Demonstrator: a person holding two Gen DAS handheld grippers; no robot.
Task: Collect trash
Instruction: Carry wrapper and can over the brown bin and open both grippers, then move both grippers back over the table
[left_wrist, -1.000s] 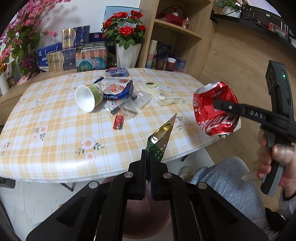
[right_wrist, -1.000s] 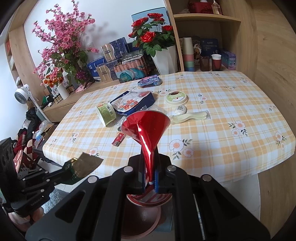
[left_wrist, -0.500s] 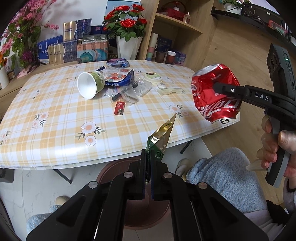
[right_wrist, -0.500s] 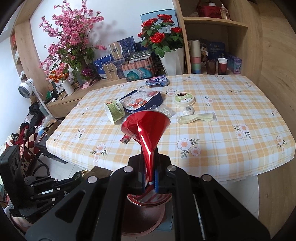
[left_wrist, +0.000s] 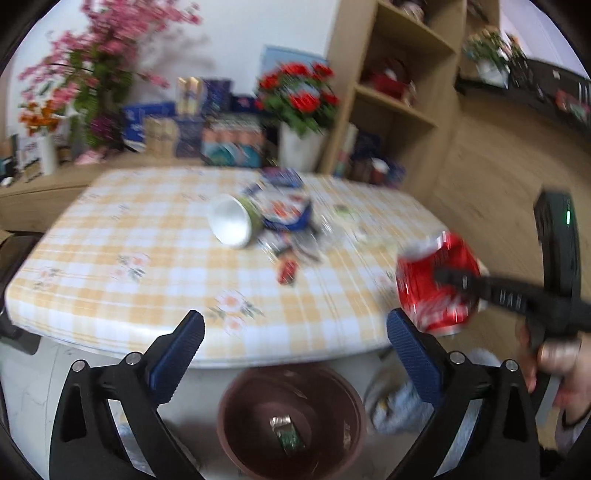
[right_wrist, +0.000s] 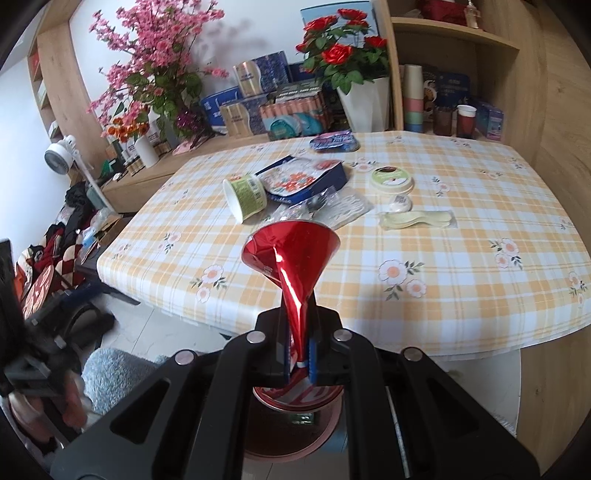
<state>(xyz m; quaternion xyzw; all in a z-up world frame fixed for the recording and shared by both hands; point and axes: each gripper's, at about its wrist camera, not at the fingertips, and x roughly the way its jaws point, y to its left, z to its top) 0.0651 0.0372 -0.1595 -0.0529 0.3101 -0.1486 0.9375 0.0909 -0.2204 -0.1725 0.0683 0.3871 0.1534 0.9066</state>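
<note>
My left gripper (left_wrist: 295, 347) is open and empty above a brown waste bin (left_wrist: 255, 435) on the floor. A green and gold wrapper (left_wrist: 286, 434) lies in the bin. My right gripper (right_wrist: 298, 360) is shut on a crushed red cola can (right_wrist: 291, 254); the can also shows in the left wrist view (left_wrist: 436, 284), to the right of the bin, near the table edge. The bin's rim (right_wrist: 317, 445) shows under the can. More trash lies on the checked table (right_wrist: 480, 266): a tipped paper cup (right_wrist: 245, 195), a blue snack bag (right_wrist: 303, 179), clear wrappers (right_wrist: 340, 206), a round lid (right_wrist: 391, 179).
A small red item (left_wrist: 288, 269) lies on the table (left_wrist: 110, 258) near the cup (left_wrist: 232, 225). A plastic spoon pack (right_wrist: 417, 221) lies right of centre. Vases of flowers (right_wrist: 351, 48), boxes and a wooden shelf (right_wrist: 454, 33) stand behind the table. A grey rug (right_wrist: 114, 376) lies on the floor.
My left gripper has opened and let go of the green and gold wrapper, which now lies in the bin. The right gripper with the can has come lower and nearer the bin.
</note>
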